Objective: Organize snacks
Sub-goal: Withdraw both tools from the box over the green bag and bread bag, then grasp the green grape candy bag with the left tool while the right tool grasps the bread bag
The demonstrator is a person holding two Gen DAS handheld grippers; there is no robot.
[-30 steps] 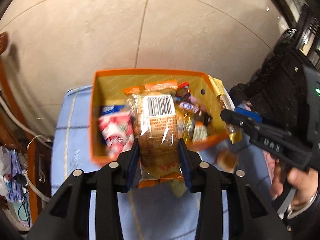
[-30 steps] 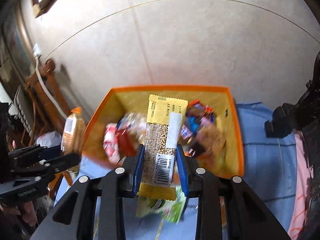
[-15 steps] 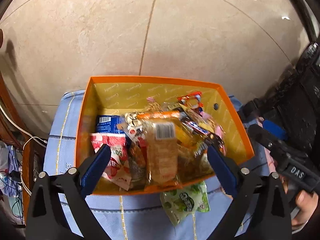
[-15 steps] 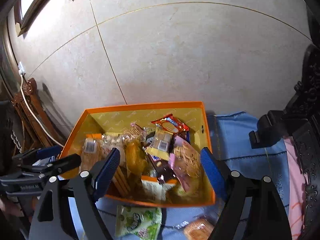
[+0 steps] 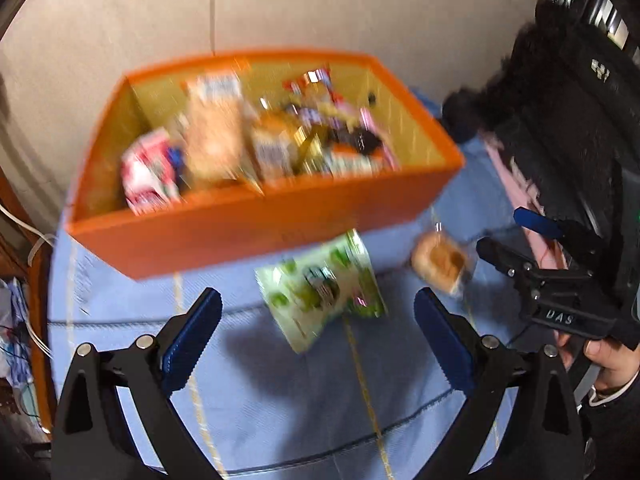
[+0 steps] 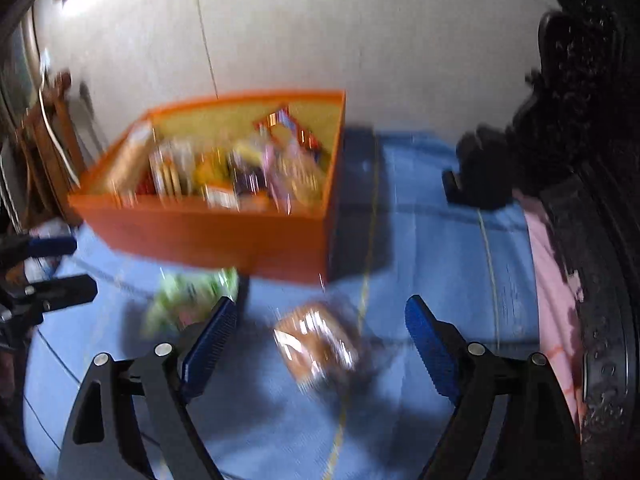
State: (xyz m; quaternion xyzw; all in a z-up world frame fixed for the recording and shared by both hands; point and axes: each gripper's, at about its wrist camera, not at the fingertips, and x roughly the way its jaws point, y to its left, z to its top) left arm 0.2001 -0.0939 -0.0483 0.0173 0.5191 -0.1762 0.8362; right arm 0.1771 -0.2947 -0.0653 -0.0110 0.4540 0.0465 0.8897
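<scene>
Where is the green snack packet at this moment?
In the left wrist view, the green snack packet lies on the blue cloth, just before the orange box, left of a brown pastry.

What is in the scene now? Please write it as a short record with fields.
surface: blue cloth
container: orange box, full of mixed snacks
outside the box: green packet and brown pastry, both lying on the cloth in front of the box
left claw: open, empty, in front of the green packet
right claw: open, just been opening, pastry between the jaws but not gripped
picture quality: blurred, labels unreadable
</scene>
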